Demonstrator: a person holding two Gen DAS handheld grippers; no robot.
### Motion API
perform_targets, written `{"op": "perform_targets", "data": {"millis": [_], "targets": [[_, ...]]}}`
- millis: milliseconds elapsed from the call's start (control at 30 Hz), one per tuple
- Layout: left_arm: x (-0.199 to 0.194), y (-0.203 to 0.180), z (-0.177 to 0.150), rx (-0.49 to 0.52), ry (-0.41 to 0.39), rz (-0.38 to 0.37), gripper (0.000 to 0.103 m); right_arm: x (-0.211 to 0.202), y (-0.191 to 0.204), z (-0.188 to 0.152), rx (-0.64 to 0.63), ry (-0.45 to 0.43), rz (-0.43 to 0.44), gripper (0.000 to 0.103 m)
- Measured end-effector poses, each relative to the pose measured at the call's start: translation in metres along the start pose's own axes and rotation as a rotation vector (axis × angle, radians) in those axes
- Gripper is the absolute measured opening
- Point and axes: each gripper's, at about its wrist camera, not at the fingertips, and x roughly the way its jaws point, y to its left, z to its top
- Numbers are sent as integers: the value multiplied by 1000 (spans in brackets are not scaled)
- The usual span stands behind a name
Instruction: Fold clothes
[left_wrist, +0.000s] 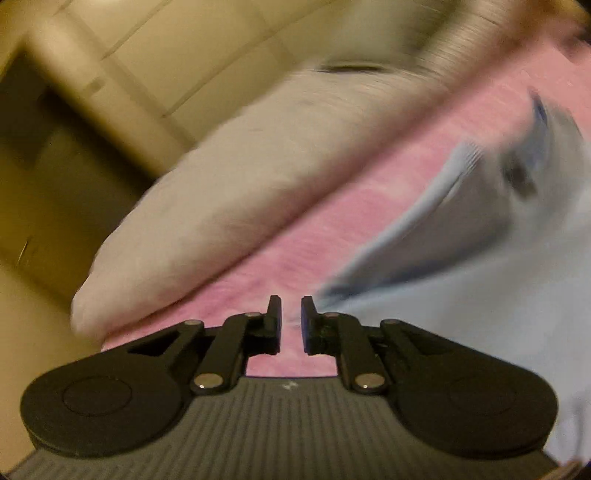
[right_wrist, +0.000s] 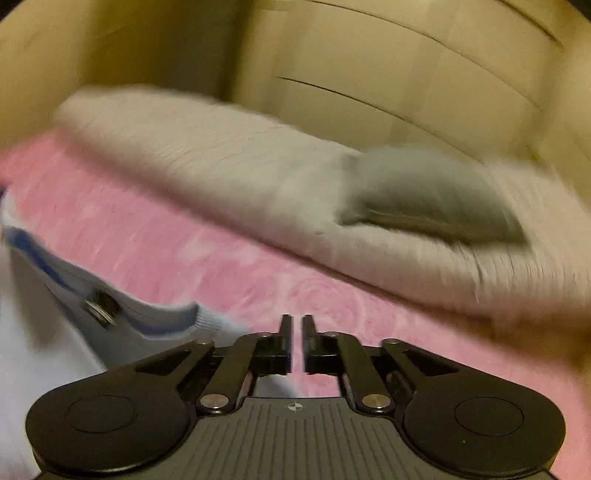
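Pale blue cloth is our task's thing: a light garment (left_wrist: 461, 295) with a darker blue collar trim (left_wrist: 540, 114), spread on a pink rose-patterned sheet (left_wrist: 280, 236). In the left wrist view it fills the right side; in the right wrist view it lies at the far left, where a small dark button or snap (right_wrist: 100, 309) shows near the neck opening. We judge it thin, soft and limp, light enough to lift by a pinch but sure to sag and slide, so an edge or a corner near the collar or hem looks the best hold. How far it is folded we cannot tell, since both pictures are blurred.

Our left gripper (left_wrist: 291, 314) hovers low over the sheet just beside the garment's edge, tilted, fingers nearly closed with a narrow gap and nothing between them. Our right gripper (right_wrist: 294, 332) sits level, pointing at a white pillow (right_wrist: 229, 177) bearing a grey bundle (right_wrist: 428, 195), fingers likewise almost together and empty.
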Motion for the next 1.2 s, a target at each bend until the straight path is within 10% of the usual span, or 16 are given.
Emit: {"op": "perform_targets", "data": {"millis": [133,300,600,833,1133,1200], "targets": [[-11,19,-5,-78,49,-42,17,-3,-28,6,298,105,118,28],[-46,-11,-74,-121,233,-244,21,-25,-12,-65,438,334,103,30],[-105,-122,-118,112,249,-410,29,-64,17,-191,684,741,73,31],[-121,-191,-85,315,28,-467,35,-74,-3,-190,779,654,-37,33],[-91,-247,-69,523,-60,-452,39,-81,-52,-197,878,603,-94,36],[-83,-252,-67,556,-58,-467,16,-81,-55,-199,887,609,-94,37]]}}
